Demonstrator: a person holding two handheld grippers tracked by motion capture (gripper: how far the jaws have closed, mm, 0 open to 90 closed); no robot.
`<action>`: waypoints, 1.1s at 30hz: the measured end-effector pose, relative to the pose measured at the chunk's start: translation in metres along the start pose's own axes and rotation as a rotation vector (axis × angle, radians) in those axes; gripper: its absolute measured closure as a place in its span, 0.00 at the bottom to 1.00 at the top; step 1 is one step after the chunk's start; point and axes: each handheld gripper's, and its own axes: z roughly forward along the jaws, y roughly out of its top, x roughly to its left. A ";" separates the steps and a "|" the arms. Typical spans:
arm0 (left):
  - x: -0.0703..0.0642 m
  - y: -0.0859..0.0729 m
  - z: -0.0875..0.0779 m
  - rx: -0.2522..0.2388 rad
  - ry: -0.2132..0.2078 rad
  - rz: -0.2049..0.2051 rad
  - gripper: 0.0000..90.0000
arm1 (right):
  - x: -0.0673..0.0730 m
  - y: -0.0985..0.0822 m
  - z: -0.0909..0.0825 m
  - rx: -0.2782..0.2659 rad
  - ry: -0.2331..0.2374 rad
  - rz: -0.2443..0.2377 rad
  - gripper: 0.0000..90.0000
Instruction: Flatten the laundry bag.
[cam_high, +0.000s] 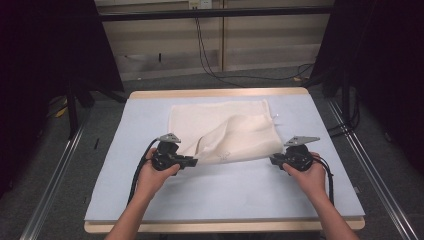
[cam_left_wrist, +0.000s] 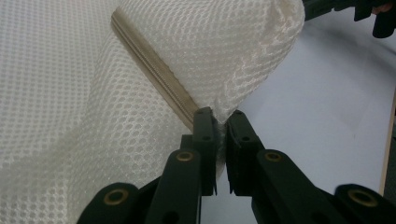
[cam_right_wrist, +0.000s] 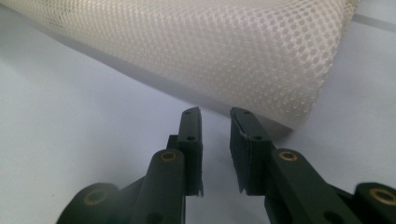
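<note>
A: Roughly, where does everything sit? Start with the biggest thing.

B: Table, pale blue mat on top. A cream mesh bag lies on its far-centre part, long axis left to right, near edge rumpled and partly lifted toward the left.

A: And the hands?

B: Left gripper at the bag's near-left corner; right gripper at the near-right corner. Both come in from the near side, each just at its own corner.

A: Left claw state?

B: Pressed together on a pinch of mesh. In the left gripper view the fabric bunches between the jaw tips and rises away from them, so that corner is off the mat. A tan zipper strip runs diagonally away from the jaws.

A: Right claw?

B: Spread, nothing in it. The bag's rounded edge lies just beyond the tips, near but apart from them.

A: So the next move hinges on what?

B: My judgement: the right claw closing the small gap forward to that edge, to match the left grip.

A: Bag appearance?

B: Fine open honeycomb weave, soft, limp, off-white.
</note>
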 end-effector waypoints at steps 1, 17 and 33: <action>0.000 -0.002 0.000 0.003 -0.003 -0.008 0.93 | 0.000 0.000 0.000 -0.005 -0.001 0.006 0.83; -0.004 -0.021 0.001 0.079 -0.023 -0.006 0.93 | -0.005 0.003 -0.001 -0.027 -0.013 0.016 0.81; -0.003 -0.034 -0.006 0.107 -0.043 -0.014 0.93 | -0.009 0.022 0.001 -0.087 -0.029 0.039 0.58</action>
